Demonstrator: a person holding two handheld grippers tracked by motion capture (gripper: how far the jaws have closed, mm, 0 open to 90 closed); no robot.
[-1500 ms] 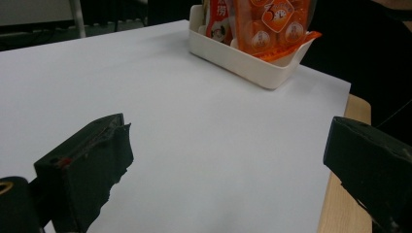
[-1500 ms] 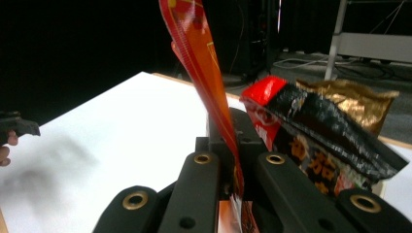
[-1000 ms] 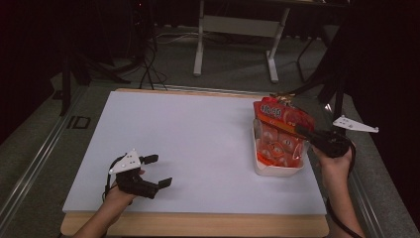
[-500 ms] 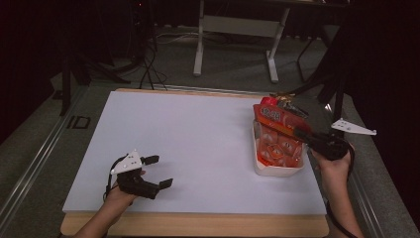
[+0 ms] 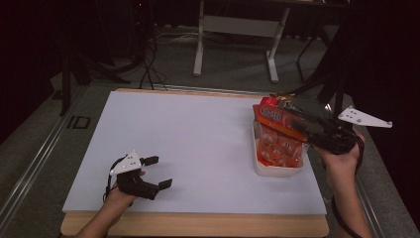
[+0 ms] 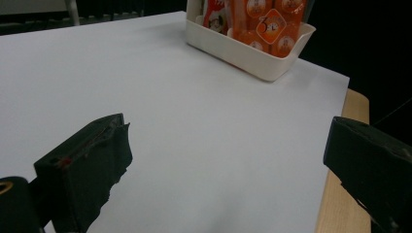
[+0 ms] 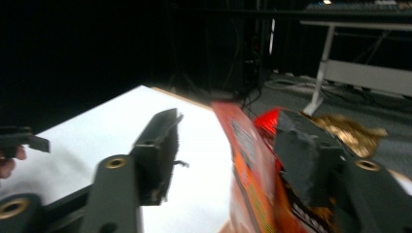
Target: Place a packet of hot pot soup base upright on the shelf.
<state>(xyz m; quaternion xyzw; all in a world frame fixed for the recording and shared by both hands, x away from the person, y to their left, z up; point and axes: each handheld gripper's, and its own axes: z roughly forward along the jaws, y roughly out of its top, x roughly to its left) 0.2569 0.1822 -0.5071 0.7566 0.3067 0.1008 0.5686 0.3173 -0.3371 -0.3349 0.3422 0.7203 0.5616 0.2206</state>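
R gripper [image 5: 289, 115] sits over the far end of the cream plastic bin [image 5: 277, 171], fingers partly spread & have just been opening; in the right gripper view the orange snack packet [image 7: 250, 165] stands on edge between the two black fingers [image 7: 160, 141], close by the right-hand pad but not pinched. Packet is glossy foil, flat, orange/red w/ print; crinkled gold foil beside it at the back. Bin is a rounded-corner rectangular tub, smooth matte walls, packed w/ more orange packets standing upright, at the right side of the counter [image 5: 198, 134]. Counter top is a flat matte white sheet on a pale wood board w/ wood edge showing at the near side.

L gripper [image 5: 157, 172] is at the near left corner of the counter, well apart from the bin, fingers wide w/ nothing between them. Its pads look blocky, dull black, rubbery w/ rough edges. Grey three-cornered plate on top of each gripper.
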